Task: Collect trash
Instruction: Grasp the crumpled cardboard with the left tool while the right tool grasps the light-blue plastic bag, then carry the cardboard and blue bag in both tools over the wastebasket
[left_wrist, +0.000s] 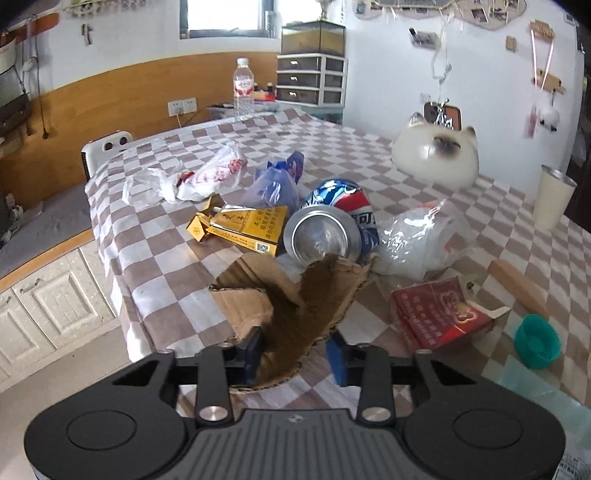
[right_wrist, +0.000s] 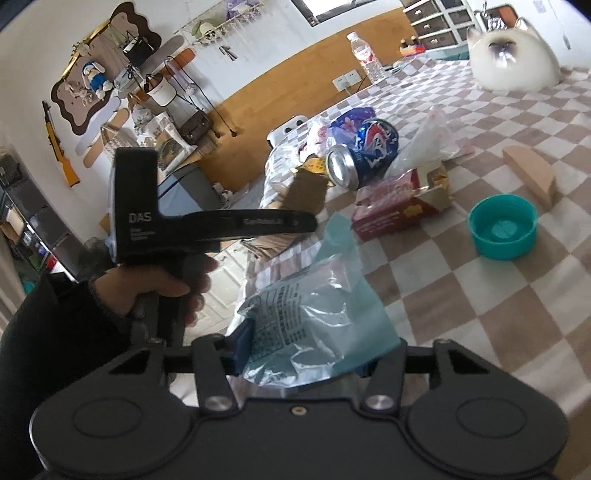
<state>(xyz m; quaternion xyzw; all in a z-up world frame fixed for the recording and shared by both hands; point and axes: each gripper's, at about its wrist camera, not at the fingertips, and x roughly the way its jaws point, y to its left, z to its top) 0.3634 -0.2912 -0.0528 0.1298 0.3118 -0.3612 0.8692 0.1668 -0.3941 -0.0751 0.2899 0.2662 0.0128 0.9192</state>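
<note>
My left gripper (left_wrist: 297, 352) is shut on a torn piece of brown cardboard (left_wrist: 295, 306) at the table's near edge; the cardboard also shows in the right wrist view (right_wrist: 306, 192). My right gripper (right_wrist: 303, 350) is shut on a crumpled clear and teal plastic wrapper (right_wrist: 314, 314). Trash lies on the checkered tablecloth (left_wrist: 332, 147): a crushed Pepsi can (left_wrist: 332, 225), a yellow carton (left_wrist: 240, 225), a red cigarette pack (left_wrist: 443, 314), a teal cap (left_wrist: 537, 341), a blue bag (left_wrist: 277, 181), a white bag with red print (left_wrist: 207, 177) and a clear bag (left_wrist: 417, 236).
A cat-face ornament (left_wrist: 436, 155), a cream tumbler (left_wrist: 554, 199), a wooden block (left_wrist: 517, 284) and a water bottle (left_wrist: 243, 88) stand on the table. The table edge drops to the floor and white cabinets (left_wrist: 48, 302) at the left. My left hand and its gripper handle (right_wrist: 147, 221) show in the right wrist view.
</note>
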